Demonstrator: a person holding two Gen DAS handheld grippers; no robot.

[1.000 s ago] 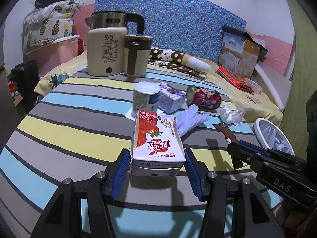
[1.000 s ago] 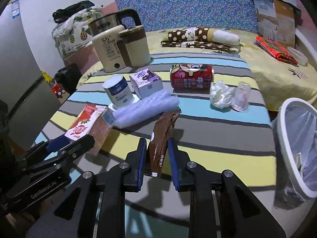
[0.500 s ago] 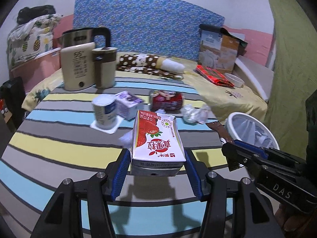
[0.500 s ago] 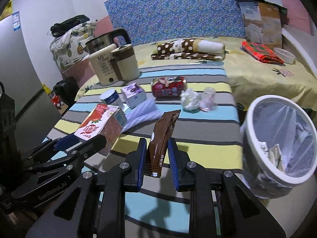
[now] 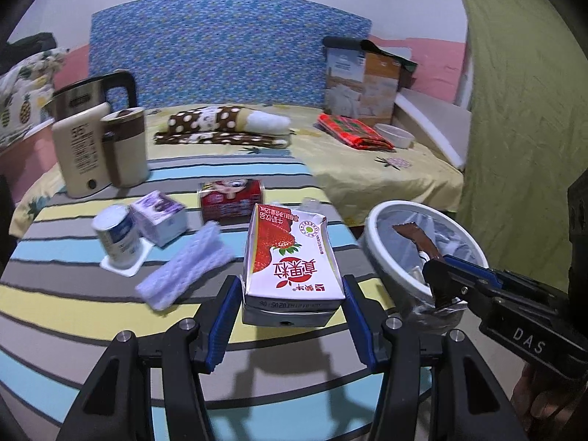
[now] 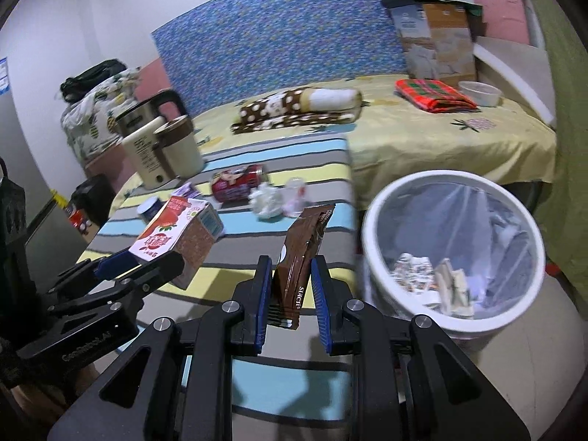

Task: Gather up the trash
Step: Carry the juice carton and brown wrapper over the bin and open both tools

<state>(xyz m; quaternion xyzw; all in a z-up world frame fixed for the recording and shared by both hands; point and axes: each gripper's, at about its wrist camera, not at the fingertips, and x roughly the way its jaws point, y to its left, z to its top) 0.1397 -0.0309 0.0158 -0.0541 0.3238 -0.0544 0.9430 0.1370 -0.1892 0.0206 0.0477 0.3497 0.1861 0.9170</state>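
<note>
From the left wrist view, the left tongs [image 5: 290, 303] are clamped on a strawberry milk carton [image 5: 292, 257], their blue pads pressed to its two sides, and the carton is held clear above the striped counter [image 5: 73, 305]. On the counter behind it lie a pale foam net sleeve [image 5: 185, 264], a small white tub [image 5: 117, 235] standing on its peeled lid, a purple-and-white box [image 5: 160, 213] just beside the tub, and a red can [image 5: 231, 198] on its side. A cream kettle [image 5: 82, 147] and a cream-and-brown mug [image 5: 125, 147] stand touching at the far left. To the right, just off the counter's edge, stands a white trash bin [image 5: 378, 257] lined with a clear bag. The right tongs [image 5: 441, 279] reach in from the right, holding a brown wrapper [image 5: 419, 240] that shows over the bin's mouth.

From the right wrist view, the right tongs [image 6: 292, 294] are clamped on the brown wrapper [image 6: 301, 253], which stands up between the blue pads and leans to the right. The trash bin [image 6: 371, 257] stands just right of them, with crumpled scraps in its bottom. The left tongs [image 6: 139, 261] come in from the left with the strawberry milk carton [image 6: 172, 235] gripped. Farther back on the counter [image 6: 257, 231] lie the red can [image 6: 237, 183], a crumpled white tissue [image 6: 266, 200] and a small clear cup [image 6: 296, 194] just beside it. Behind the counter is a bed [image 6: 422, 136] with a yellow sheet.
</note>
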